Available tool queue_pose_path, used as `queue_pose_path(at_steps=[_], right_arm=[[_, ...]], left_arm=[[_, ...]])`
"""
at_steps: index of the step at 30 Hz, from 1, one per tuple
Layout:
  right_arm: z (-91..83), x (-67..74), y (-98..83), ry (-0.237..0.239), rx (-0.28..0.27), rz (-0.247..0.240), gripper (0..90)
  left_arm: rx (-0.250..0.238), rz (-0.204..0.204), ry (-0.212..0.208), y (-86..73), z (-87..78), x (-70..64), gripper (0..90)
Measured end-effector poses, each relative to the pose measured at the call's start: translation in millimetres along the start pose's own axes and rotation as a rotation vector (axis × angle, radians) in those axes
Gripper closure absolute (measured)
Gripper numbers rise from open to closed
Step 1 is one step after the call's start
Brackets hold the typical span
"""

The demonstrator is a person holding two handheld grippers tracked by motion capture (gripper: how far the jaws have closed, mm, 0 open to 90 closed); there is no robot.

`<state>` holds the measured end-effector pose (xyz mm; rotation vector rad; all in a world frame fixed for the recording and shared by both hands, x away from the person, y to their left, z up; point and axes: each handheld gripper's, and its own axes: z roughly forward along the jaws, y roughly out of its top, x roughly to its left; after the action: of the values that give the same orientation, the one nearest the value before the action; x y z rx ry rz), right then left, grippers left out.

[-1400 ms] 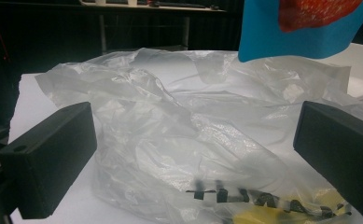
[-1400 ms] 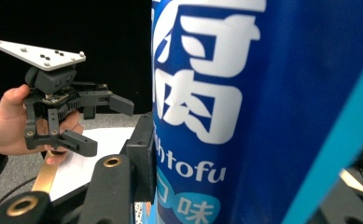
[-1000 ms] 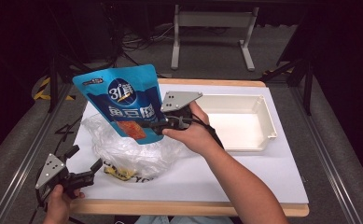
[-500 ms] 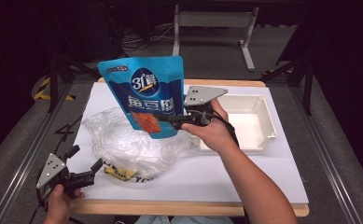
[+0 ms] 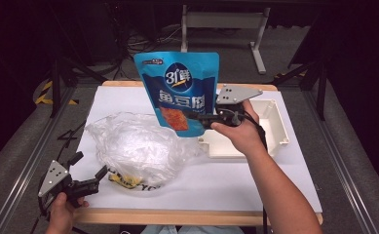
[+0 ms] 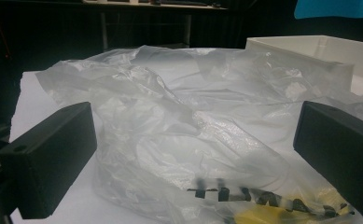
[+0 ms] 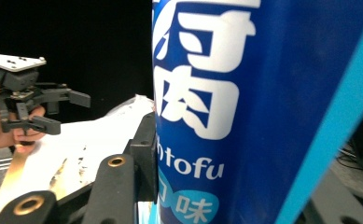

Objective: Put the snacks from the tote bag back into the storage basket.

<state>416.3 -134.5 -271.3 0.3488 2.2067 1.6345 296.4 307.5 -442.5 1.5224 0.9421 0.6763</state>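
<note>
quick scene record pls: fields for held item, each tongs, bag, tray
held item: blue snack pouch, upright, lifted above the table
right tongs: shut on the pouch's lower edge
left tongs: open, at the near left table edge, facing the bag
plastic bag: clear, crumpled, lying on the table with yellow packaging inside
tray: white, on the table behind the right hand

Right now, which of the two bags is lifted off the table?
The blue snack pouch, held upright in the right claw; the clear plastic bag lies crumpled on the table.
</note>
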Motion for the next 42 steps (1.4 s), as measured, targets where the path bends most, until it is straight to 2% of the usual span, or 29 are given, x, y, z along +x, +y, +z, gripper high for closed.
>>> queue_pose_path(at_steps=[12, 19, 34, 41, 42], right_arm=[[-30.9, -25.6, -13.3, -0.088, 0.015, 0.027, 55.2], [-44.5, -40.8, -18.4, -0.118, 0.010, 0.037, 55.1], [-73.4, -71.7, -35.9, -0.220, 0.061, 0.052, 55.1], [-82.7, -82.0, -44.4, -0.247, 0.075, 0.067, 55.0], [-84.3, -83.7, -45.8, -0.253, 0.078, 0.070, 55.0]], left_arm=[[0.004, -0.001, 0.000, -0.2, 0.7, -0.3, 0.2], [0.005, 0.000, 0.002, -0.3, 0.6, -0.3, 0.2], [0.009, 0.003, 0.005, -0.4, 1.1, -0.6, 0.2], [0.017, 0.003, 0.004, -0.3, 1.0, -0.2, 0.2], [0.006, 0.001, 0.005, -0.7, 1.6, -0.4, 0.2]])
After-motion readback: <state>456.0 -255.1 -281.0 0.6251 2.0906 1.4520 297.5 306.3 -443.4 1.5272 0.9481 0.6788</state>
